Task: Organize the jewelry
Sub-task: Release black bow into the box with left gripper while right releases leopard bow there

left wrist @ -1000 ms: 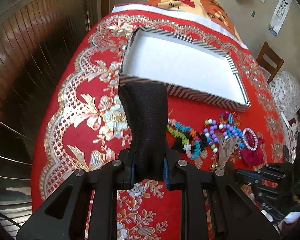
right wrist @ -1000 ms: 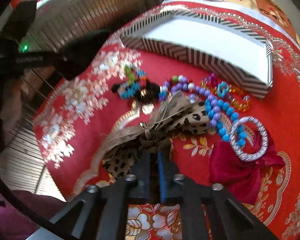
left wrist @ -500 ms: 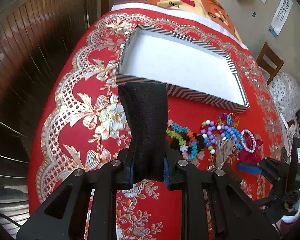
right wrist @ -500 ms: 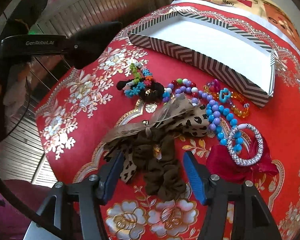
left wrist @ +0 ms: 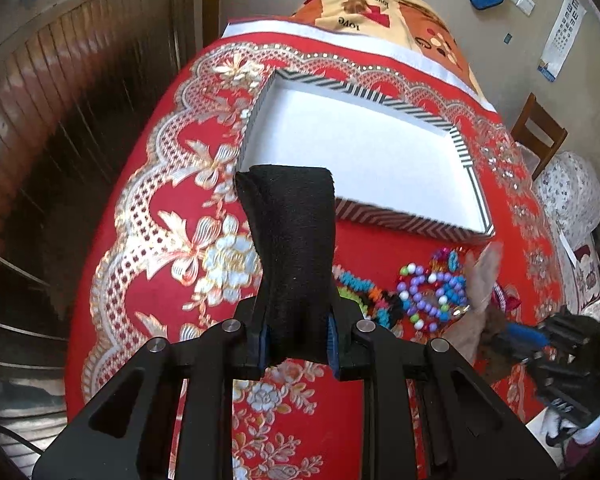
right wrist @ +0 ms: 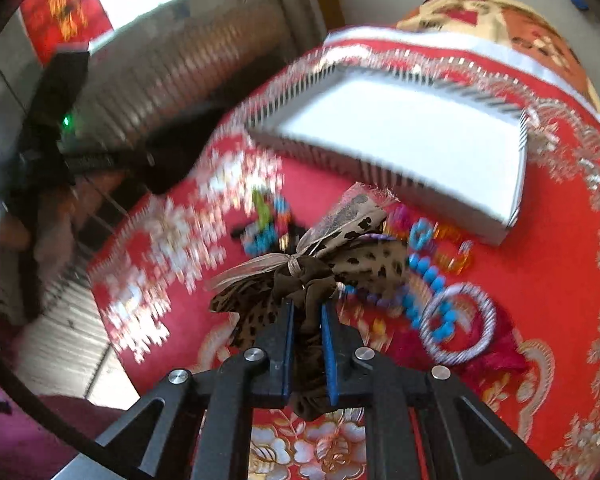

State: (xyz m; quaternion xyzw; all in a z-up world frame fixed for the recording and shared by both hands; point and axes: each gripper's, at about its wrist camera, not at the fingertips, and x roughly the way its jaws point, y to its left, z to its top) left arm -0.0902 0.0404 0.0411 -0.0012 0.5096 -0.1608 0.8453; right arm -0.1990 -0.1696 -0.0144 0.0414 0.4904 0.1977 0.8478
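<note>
A black felt piece [left wrist: 292, 240] stands up between the jaws of my left gripper [left wrist: 296, 344], which is shut on it, near the striped box [left wrist: 400, 216] with its white inside. My right gripper [right wrist: 306, 320] is closing on a leopard-print hair bow [right wrist: 356, 256]. The bow's brown band is pinched between the blue pads and hangs above the red cloth. On the cloth below lie a blue bead bracelet [right wrist: 424, 272], a silver bangle [right wrist: 456, 326] on a red bow [right wrist: 496, 356], and coloured bead strings [left wrist: 428, 292].
The red and gold tablecloth [left wrist: 172, 240] drops off at its left edge beside a wooden panelled wall [left wrist: 80, 100]. A wooden chair [left wrist: 540, 136] stands past the far right of the table. The striped box [right wrist: 380, 176] lies just behind the jewelry pile.
My right gripper opened around the leopard bow, then closed on its brown band and lifted it off the cloth. The left gripper kept still with the black felt piece.
</note>
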